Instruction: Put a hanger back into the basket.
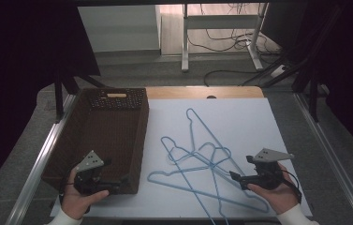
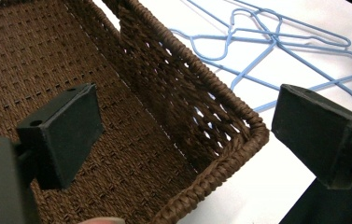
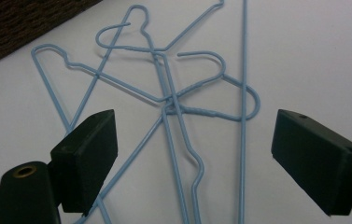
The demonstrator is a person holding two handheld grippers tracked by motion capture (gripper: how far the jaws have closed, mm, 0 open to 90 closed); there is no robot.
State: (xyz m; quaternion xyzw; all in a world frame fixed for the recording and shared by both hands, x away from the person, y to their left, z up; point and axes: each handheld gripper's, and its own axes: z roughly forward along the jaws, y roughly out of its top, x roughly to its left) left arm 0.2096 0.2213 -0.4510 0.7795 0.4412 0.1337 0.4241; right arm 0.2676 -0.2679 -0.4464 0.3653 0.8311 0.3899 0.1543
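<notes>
While the left gripper [image 1: 118, 185] gaped empty over the basket's [image 1: 139, 140] near corner, the right gripper [image 1: 234, 177] stood wide, holding nothing, above the hangers [image 1: 197, 159].

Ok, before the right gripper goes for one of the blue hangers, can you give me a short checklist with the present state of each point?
1. Right gripper jaws open: ok, wide apart with nothing between them.
2. Right gripper aimed at the hangers: ok, the wires lie straight ahead.
3. One hanger free to lift alone: not ok, they cross and overlap in a tangle.
4. Basket ready to take a hanger: ok, nothing lies inside.
5. Left gripper out of the way: ok, open, at the basket's near corner.
</notes>
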